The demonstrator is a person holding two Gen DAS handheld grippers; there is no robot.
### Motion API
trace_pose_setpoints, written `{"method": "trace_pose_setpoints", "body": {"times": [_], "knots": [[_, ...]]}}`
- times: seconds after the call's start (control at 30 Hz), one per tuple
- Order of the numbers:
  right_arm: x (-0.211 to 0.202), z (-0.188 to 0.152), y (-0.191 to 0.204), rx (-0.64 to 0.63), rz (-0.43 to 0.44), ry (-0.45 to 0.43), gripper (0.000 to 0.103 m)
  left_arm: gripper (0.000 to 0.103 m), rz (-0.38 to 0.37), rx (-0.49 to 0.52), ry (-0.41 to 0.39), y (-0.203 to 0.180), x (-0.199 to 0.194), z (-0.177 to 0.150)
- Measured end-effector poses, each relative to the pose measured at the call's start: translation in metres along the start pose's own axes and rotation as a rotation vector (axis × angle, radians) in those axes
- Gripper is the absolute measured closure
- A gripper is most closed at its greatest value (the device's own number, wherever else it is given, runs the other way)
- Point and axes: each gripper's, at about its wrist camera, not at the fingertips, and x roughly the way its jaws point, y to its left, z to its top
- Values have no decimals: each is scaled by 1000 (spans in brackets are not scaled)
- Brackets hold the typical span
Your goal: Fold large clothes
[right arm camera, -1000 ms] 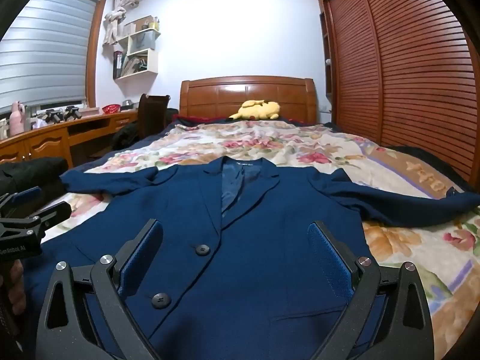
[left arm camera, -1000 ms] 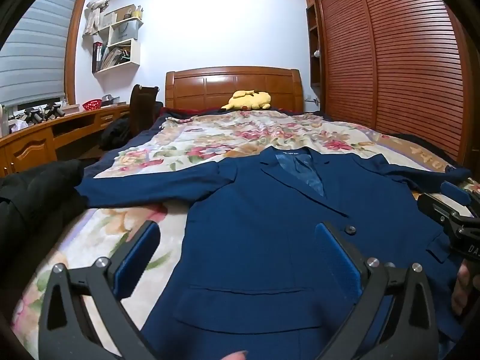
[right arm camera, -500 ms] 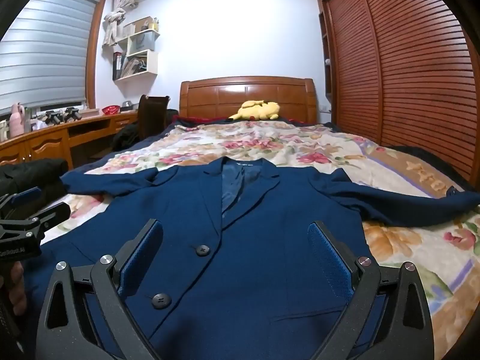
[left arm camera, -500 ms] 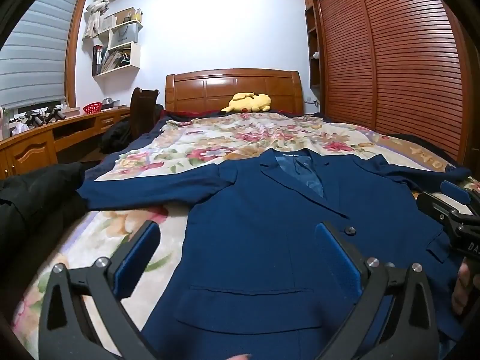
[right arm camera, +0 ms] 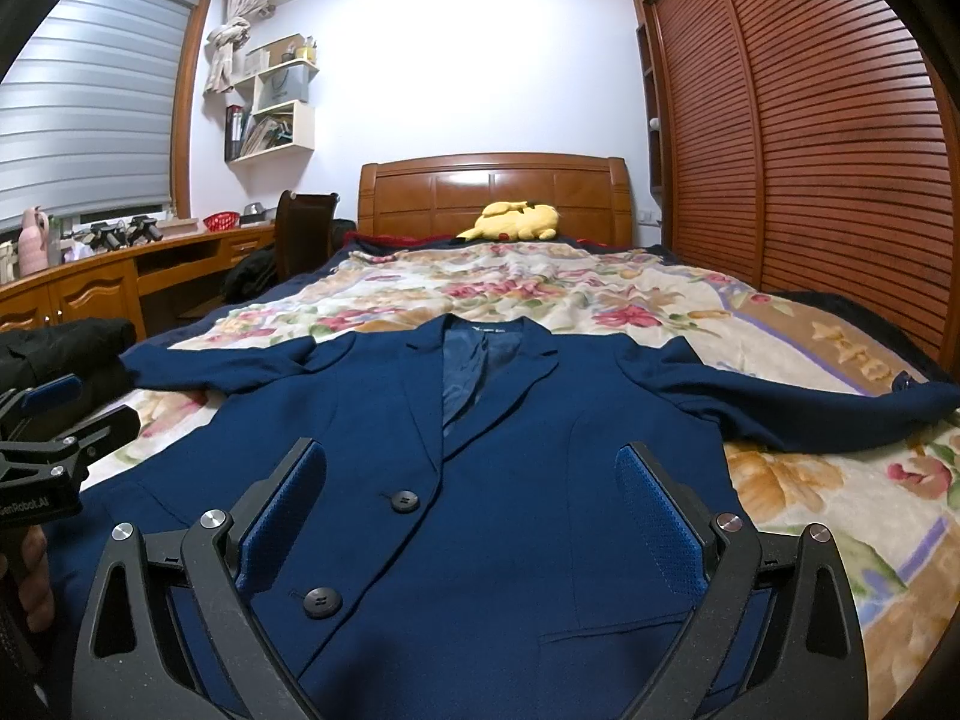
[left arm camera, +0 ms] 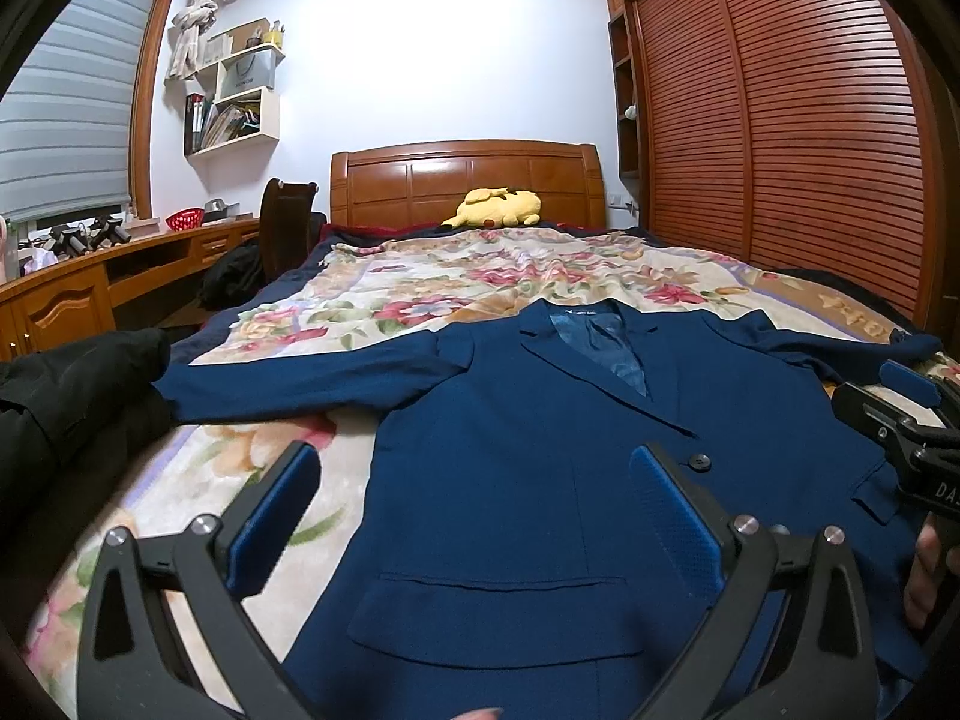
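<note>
A dark navy woven suit jacket (left arm camera: 540, 468) lies face up and spread flat on the bed's floral patterned blanket (left arm camera: 456, 276). Its collar points toward the wooden headboard (left arm camera: 462, 180) and its hem toward the foot edge, where both claws hover. So its long axis runs from foot to head, straight ahead of both cameras.

Starting at the bed's left edge, the jacket's left-lying sleeve (left arm camera: 300, 372) stretches sideways, its cuff reaching a heap of black clothing (left arm camera: 72, 384) at that edge. The left claw (left arm camera: 474, 516) hangs above the hem and the flap pocket on that half, its blue-padded fingers (left arm camera: 273, 516) spread wide and holding nothing. It is the nearer claw to this sleeve, which lies ahead of it and off to its left.

Past the buttoned front, the right claw (right arm camera: 471, 510) hovers over the other half, by the lower buttons (right arm camera: 321, 600), likewise spread wide and empty. The right-lying sleeve (right arm camera: 798, 408) runs out toward the bed's right edge, ahead and to the right of this claw.

The fold looks not yet begun. Each sleeve probably belongs to the claw on its own side, drawn inward across the chest.
</note>
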Motion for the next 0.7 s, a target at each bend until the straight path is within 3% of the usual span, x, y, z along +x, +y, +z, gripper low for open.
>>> {"method": "trace_pose_setpoints", "body": {"times": [0.7], "knots": [[0, 0, -1, 2, 0, -1, 4, 0, 0, 2, -4, 0, -1, 0]]}}
